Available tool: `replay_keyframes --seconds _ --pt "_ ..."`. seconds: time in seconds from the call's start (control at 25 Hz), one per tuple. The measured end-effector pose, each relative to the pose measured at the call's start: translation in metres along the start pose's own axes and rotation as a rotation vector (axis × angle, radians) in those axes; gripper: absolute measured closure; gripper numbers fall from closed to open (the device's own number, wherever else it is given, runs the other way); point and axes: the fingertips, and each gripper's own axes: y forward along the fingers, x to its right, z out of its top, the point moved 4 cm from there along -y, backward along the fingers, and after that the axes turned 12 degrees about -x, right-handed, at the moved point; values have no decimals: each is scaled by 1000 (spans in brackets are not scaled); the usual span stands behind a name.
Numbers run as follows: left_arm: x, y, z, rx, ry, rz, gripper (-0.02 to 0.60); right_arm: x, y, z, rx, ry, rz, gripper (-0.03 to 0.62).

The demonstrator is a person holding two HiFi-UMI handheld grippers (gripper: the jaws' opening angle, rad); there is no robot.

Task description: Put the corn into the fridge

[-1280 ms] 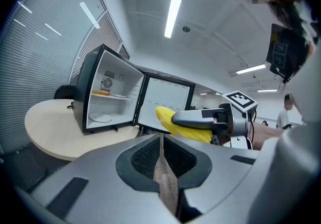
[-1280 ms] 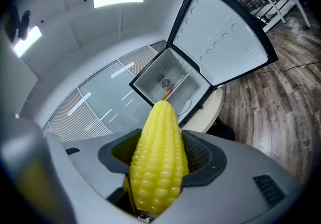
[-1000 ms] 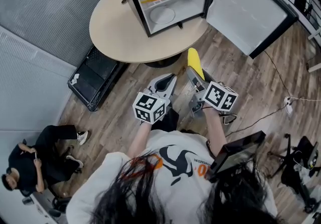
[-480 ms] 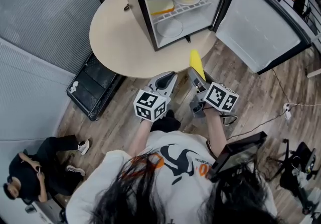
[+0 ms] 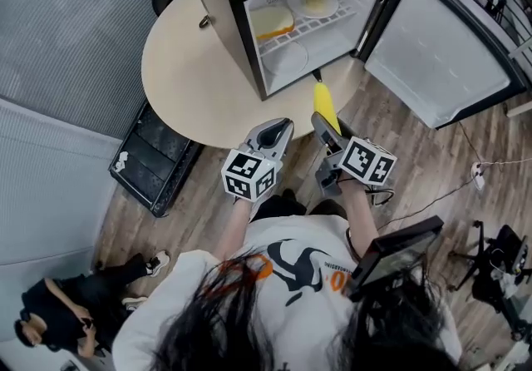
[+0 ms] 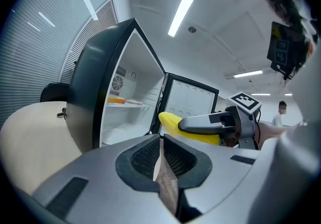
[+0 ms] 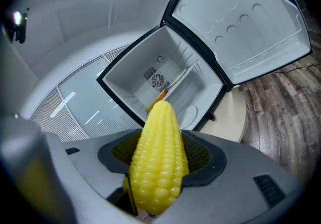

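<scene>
A yellow corn cob (image 5: pixel 324 105) sticks forward out of my right gripper (image 5: pixel 322 121), which is shut on it. In the right gripper view the corn (image 7: pixel 158 162) fills the space between the pads and points at the open fridge (image 7: pixel 165 75). The small black fridge (image 5: pixel 307 20) stands on a round beige table (image 5: pixel 191 70), its door (image 5: pixel 440 53) swung wide to the right. My left gripper (image 5: pixel 276 132) hovers beside the right one with nothing in it, its pads together (image 6: pixel 161 140). From the left gripper view the corn (image 6: pixel 170 122) shows in front of the fridge opening.
Inside the fridge a white plate (image 5: pixel 287 56) lies on the bottom, and another plate (image 5: pixel 316 3) and a pale yellow food item (image 5: pixel 273 22) sit on the wire shelf. A black crate (image 5: pixel 154 157) lies on the wooden floor left of the table. A person (image 5: pixel 58 311) sits at lower left.
Both grippers have moved toward the fridge together, so the table and fridge now sit closer in the head view. The corn stays gripped; the left jaws stay together.
</scene>
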Motion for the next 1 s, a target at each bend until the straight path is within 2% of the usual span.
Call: replay_keyframes --seconds 0.4,0.76,1.0 --pt "-7 25 -6 -57 3 -64 563 19 13 10 10 38 -55 338" --pt "-18 55 9 -67 21 -55 563 49 35 36 -13 29 -92 339" --pt "-29 85 16 -76 -4 -38 563 69 51 61 -46 11 -105 338"
